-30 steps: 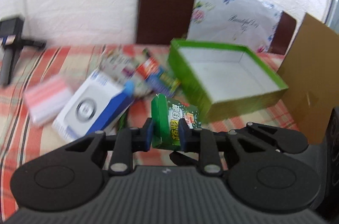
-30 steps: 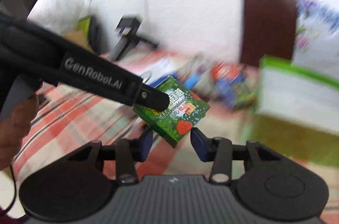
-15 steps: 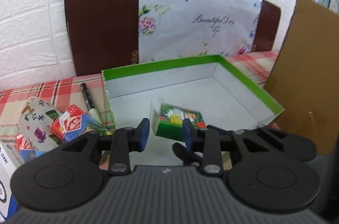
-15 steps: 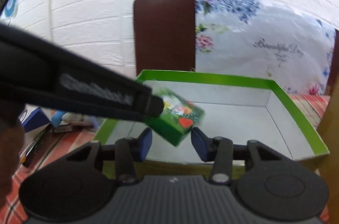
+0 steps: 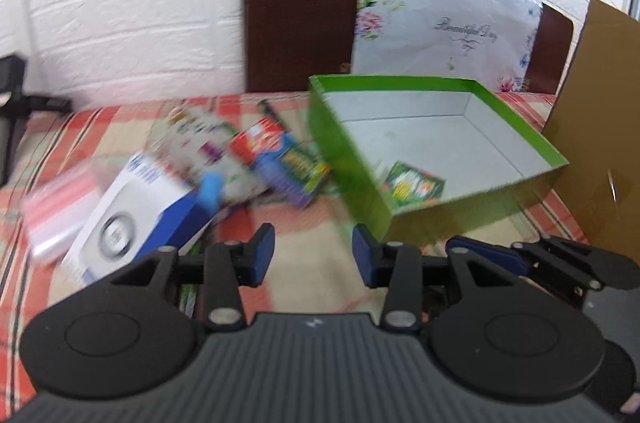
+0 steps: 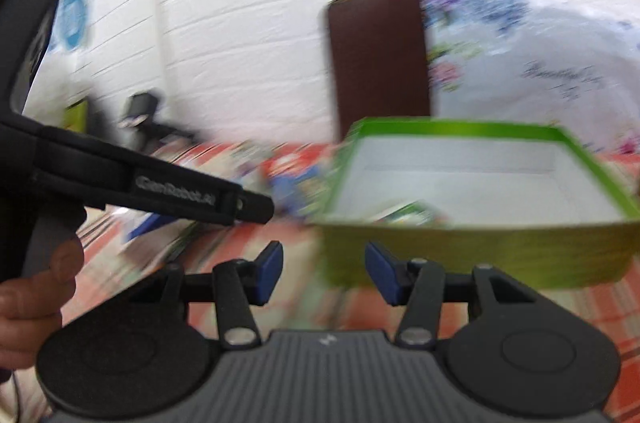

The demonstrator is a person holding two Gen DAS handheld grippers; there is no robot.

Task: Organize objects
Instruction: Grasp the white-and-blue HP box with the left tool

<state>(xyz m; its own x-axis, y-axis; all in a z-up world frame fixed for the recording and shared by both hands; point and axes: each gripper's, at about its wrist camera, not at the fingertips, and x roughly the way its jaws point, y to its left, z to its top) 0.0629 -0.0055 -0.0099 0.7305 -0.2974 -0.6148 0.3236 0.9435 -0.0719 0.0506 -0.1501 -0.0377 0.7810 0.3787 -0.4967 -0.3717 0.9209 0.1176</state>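
A green open box (image 5: 348, 139) with a white inside stands on the plaid cloth; it also shows in the right wrist view (image 6: 472, 243). A small green packet (image 5: 414, 183) lies inside it near the front wall, and shows blurred in the right wrist view (image 6: 412, 215). My left gripper (image 5: 314, 259) is open and empty, in front of the box's near corner. My right gripper (image 6: 324, 269) is open and empty, just before the box's front wall. The left gripper's body (image 6: 160, 187) crosses the right wrist view at left.
Left of the box lies a pile: a white-and-blue box (image 5: 136, 219), a red-and-blue packet (image 5: 264, 143), a purple packet (image 5: 298, 171), a patterned pouch (image 5: 196, 139) and a pink bag (image 5: 52, 219). A cardboard sheet (image 5: 596, 127) stands at right. A brown board (image 5: 300, 11) leans on the wall.
The left gripper opened and let the green packet go into the box, then drew back. The right gripper also drew back from the box. Both views are blurred by motion.
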